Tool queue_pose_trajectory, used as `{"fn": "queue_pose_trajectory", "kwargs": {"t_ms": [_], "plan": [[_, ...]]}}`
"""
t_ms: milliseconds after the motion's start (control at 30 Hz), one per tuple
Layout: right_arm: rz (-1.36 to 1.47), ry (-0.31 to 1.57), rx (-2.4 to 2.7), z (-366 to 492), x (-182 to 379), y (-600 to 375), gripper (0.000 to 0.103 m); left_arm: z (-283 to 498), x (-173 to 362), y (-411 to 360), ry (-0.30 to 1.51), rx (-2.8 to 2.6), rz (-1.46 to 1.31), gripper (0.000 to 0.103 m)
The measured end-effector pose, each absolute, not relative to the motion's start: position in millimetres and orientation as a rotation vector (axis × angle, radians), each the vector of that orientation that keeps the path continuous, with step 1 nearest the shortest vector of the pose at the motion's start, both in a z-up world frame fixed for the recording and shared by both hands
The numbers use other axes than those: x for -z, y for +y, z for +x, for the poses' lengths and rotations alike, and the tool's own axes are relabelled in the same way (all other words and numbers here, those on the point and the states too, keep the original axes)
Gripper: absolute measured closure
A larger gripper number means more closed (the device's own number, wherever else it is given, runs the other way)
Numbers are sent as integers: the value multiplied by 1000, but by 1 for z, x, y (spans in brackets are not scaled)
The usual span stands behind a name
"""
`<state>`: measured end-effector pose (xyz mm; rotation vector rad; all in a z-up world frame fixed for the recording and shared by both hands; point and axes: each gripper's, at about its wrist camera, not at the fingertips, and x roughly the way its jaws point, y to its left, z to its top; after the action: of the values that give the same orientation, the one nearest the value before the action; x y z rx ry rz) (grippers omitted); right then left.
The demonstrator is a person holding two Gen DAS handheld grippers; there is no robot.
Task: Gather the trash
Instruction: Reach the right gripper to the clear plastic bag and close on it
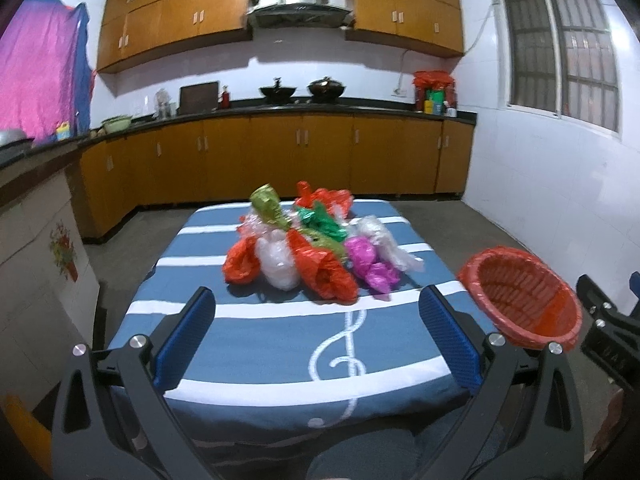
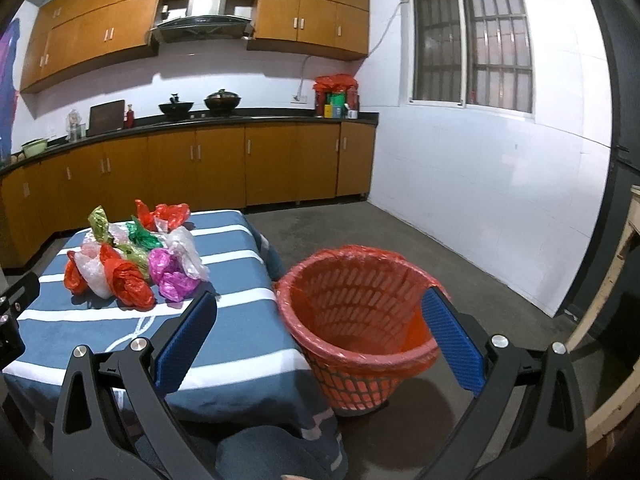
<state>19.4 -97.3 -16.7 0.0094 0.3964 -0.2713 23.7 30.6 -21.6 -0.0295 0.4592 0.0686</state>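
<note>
A pile of crumpled plastic bags (image 1: 308, 248), red, white, green, gold and pink, lies in the middle of a table with a blue and white striped cloth (image 1: 280, 344). The pile also shows in the right wrist view (image 2: 132, 260). A red basket lined with a red bag (image 2: 360, 320) stands on the floor right of the table; it also shows in the left wrist view (image 1: 520, 296). My left gripper (image 1: 316, 312) is open and empty, above the table's near end, short of the pile. My right gripper (image 2: 320, 320) is open and empty, near the basket's rim.
Brown kitchen cabinets and a dark counter (image 1: 280, 108) with woks run along the far wall. A white tiled wall with a barred window (image 2: 472, 48) is on the right. A wooden frame (image 2: 612, 320) stands at the far right. The floor is grey concrete (image 2: 380, 232).
</note>
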Motion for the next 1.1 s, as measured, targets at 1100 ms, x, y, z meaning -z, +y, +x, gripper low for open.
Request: {"fn": "queue_pose_trajectory", "kwargs": {"t_ms": [1100], "plan": [[19, 693, -101, 288, 65, -16, 30, 163, 66, 156, 563, -275, -148, 5]]}}
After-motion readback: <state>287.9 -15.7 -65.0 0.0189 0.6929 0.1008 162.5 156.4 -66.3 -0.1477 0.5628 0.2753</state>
